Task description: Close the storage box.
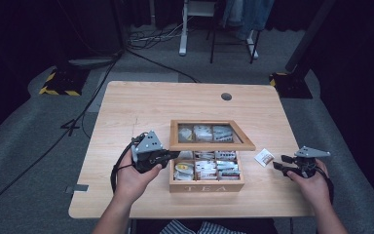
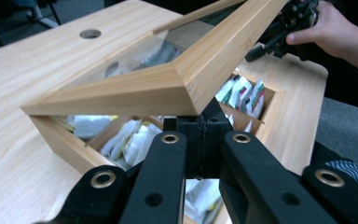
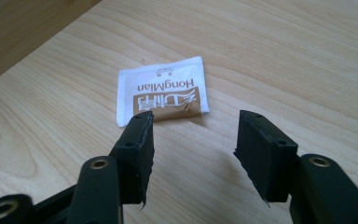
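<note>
Left of the tea box [image 1: 207,184], in the high view, your left gripper [image 1: 168,157] sits at the box's raised lid [image 1: 211,145], while your right gripper [image 1: 283,165] hovers right of the box, just short of the sachet [image 1: 264,157] on the table [image 1: 141,102]. In the left gripper view, your jaws are closed on the lid's [image 2: 168,88] corner, holding it above the box [image 2: 60,144]. In the right gripper view, your jaws stand open and empty, with the sachet [image 3: 163,95] just beyond them.

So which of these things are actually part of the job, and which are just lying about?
Part of the job:
- tea box, its lid propped open by the left gripper
- tea sachet on the table, before the open right gripper

Lying about:
- floor cables
- desk legs
</note>
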Available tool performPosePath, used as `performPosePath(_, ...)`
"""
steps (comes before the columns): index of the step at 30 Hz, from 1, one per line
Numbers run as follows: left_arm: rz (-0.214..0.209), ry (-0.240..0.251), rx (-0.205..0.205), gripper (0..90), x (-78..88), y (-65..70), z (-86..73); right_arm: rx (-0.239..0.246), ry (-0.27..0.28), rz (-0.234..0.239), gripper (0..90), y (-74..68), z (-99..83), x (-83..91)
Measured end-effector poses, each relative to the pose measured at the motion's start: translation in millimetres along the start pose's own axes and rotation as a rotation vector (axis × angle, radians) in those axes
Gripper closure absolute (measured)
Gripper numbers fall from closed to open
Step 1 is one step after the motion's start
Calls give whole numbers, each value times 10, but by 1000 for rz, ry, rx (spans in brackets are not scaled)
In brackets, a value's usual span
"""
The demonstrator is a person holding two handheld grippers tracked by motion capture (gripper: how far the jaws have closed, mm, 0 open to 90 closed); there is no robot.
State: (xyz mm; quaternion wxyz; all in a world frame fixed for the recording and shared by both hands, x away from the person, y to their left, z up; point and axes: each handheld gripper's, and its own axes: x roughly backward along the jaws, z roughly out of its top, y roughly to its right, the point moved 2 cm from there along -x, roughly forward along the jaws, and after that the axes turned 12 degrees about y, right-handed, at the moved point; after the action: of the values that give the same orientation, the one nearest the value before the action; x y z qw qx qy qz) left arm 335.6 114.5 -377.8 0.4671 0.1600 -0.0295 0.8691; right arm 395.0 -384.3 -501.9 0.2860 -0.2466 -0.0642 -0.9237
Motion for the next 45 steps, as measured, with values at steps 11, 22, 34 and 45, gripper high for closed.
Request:
performPosePath(11,-17,-101,22,881,-7,73,-102,-37,59,-18,473,51,96,70)
performPosePath(22,-22,-165,25,867,6,152,-175,-47,85,-21,473,139,153,102)
performPosePath(34,-36,-268,35,857,16,183,-291,-39,94,7,473,115,238,2)
performPosePath(45,-61,-349,47,857,-13,200,-378,-34,84,29,473,83,259,-82)
